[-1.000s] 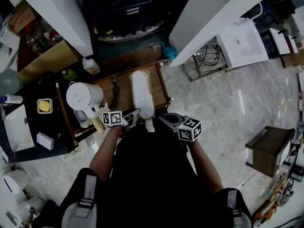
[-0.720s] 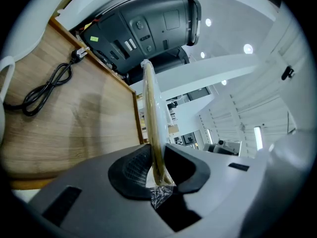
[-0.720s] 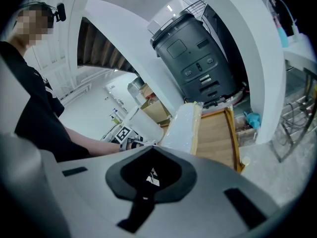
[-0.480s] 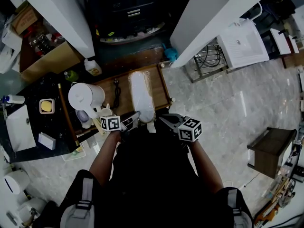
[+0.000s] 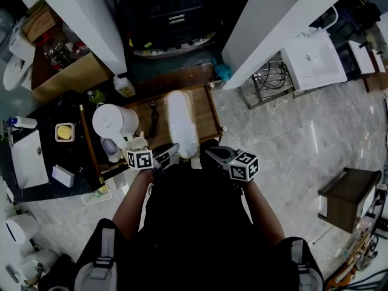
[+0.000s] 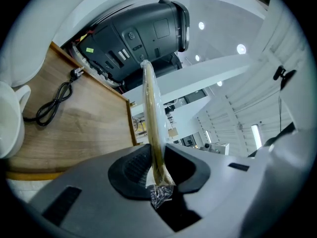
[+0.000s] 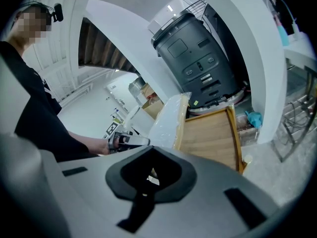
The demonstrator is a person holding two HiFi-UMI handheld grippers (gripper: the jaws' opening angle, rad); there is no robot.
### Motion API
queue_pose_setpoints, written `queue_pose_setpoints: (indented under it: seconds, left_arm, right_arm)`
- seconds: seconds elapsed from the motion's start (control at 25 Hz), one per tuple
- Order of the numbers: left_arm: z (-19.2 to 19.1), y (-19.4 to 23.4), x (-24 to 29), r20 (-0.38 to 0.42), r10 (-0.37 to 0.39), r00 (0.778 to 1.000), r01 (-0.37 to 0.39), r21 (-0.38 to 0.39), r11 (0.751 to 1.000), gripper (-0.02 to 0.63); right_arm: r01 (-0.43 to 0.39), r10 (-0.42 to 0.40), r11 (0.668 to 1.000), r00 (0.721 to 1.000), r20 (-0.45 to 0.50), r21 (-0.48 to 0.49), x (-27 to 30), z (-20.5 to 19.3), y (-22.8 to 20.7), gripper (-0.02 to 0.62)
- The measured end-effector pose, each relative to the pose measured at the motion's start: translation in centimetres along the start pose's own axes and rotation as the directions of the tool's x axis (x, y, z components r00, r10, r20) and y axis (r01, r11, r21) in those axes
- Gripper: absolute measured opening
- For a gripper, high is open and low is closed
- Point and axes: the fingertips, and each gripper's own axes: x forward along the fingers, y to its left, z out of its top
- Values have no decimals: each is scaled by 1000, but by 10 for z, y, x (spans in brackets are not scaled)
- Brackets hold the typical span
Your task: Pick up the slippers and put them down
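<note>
The slippers (image 5: 182, 123) are a long white pack in clear plastic, lying lengthwise over the wooden table (image 5: 206, 114). My left gripper (image 5: 171, 155) is shut on the pack's near end. In the left gripper view the slippers (image 6: 150, 103) show edge-on, rising from between the pads, with my left gripper (image 6: 156, 155) clamped on the crumpled plastic. My right gripper (image 5: 213, 154) hovers just right of the pack's near end, apart from it. Seen from the right gripper view, the slippers (image 7: 168, 118) lie ahead to the left, and my right gripper (image 7: 152, 151) looks shut with nothing held.
A white jug (image 5: 112, 121) and a black cable (image 5: 151, 115) stand on the table's left part. A dark machine (image 5: 170, 17) stands beyond the table. A wire rack (image 5: 270, 77) and white basin (image 5: 312, 56) are on the right, a brown stool (image 5: 348, 193) farther right.
My left gripper has risen slightly with the near end of the slipper pack still in it. The right gripper has stayed where it was.
</note>
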Motion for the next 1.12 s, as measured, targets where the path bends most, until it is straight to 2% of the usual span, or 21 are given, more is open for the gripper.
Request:
queue_pose_setpoints:
  seconds: [0.56, 1.12]
  left_arm:
    - [9, -32, -8, 7, -5, 1000, 5, 56, 998, 83]
    - [24, -41, -17, 69, -36, 997, 34, 40, 999, 83]
  right_arm:
    - [-31, 30, 999, 999, 40, 25, -1, -6, 0, 8]
    - [-17, 12, 997, 998, 69, 72, 2, -19, -3, 8]
